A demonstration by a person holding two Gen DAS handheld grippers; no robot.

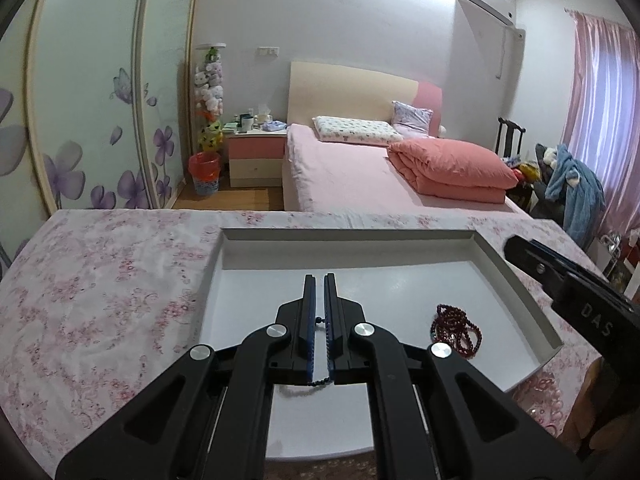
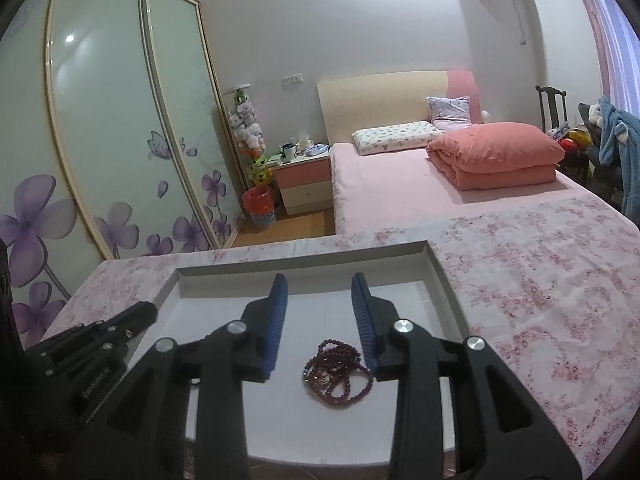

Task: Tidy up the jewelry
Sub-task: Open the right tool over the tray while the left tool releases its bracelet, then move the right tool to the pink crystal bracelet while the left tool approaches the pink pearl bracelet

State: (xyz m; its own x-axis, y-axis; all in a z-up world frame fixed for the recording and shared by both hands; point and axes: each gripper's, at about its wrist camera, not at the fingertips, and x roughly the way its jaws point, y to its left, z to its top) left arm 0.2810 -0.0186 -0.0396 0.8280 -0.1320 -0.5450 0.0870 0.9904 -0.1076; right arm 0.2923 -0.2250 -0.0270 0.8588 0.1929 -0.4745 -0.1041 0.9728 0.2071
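Observation:
A white shallow tray lies on a floral-clothed table; it also shows in the right wrist view. A dark red bead necklace lies coiled in the tray's right part, also seen in the right wrist view. My left gripper is shut on a thin dark bead string that hangs below its fingers over the tray. My right gripper is open above the tray, its fingers on either side of the red necklace, apart from it. The right gripper also shows in the left wrist view.
The floral tablecloth covers the table around the tray. Beyond the table stand a pink bed, a nightstand, a red bin, sliding wardrobe doors and a chair with clothes.

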